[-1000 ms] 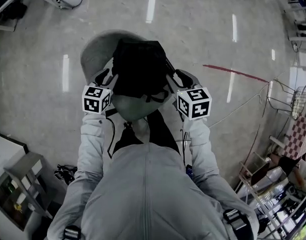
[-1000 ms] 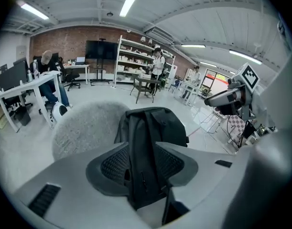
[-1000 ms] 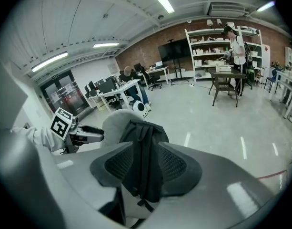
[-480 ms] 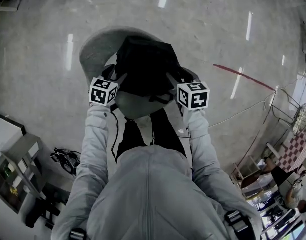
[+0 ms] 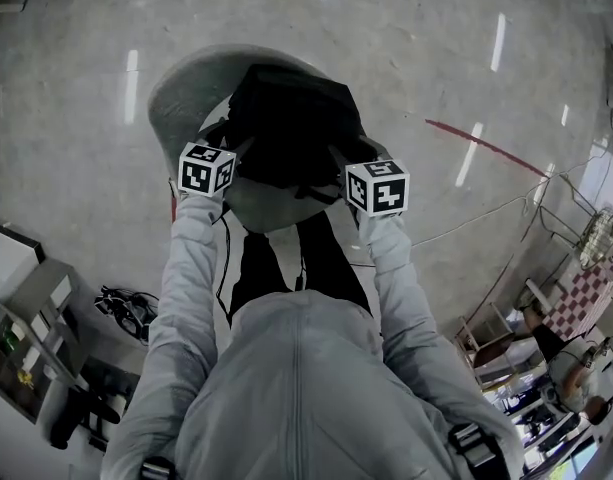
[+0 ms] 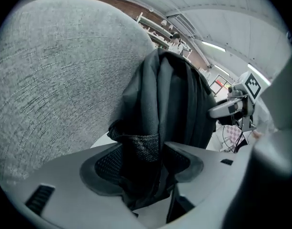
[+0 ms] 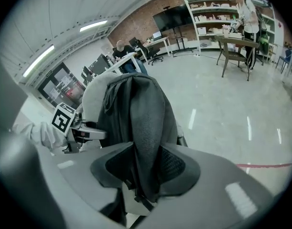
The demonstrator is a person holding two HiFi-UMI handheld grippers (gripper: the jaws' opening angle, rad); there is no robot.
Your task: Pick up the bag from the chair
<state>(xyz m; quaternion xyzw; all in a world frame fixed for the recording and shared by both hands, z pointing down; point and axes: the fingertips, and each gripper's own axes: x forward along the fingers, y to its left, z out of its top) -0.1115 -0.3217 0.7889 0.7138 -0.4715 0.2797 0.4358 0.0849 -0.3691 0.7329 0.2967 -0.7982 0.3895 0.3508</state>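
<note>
A black backpack (image 5: 291, 123) stands on a grey shell chair (image 5: 181, 93), leaning against its back. My left gripper (image 5: 229, 153) is at the bag's left side, my right gripper (image 5: 344, 163) at its right side. In the left gripper view the jaws are shut on a dark mesh strap of the backpack (image 6: 146, 149), with the chair back (image 6: 55, 80) filling the left. In the right gripper view the jaws pinch a padded shoulder strap (image 7: 146, 142), and the left gripper (image 7: 88, 128) shows beyond the bag.
Polished grey floor with a red line (image 5: 481, 146) lies round the chair. A cabinet (image 5: 26, 338) and cables (image 5: 126, 313) are at the lower left. Wire racks and clutter (image 5: 556, 338) stand at the right. A person and shelves (image 7: 241, 13) are far off.
The two grippers and the bag have shifted slightly up and left in the head view; both stay closed on the bag's straps. The head camera has moved a little.
</note>
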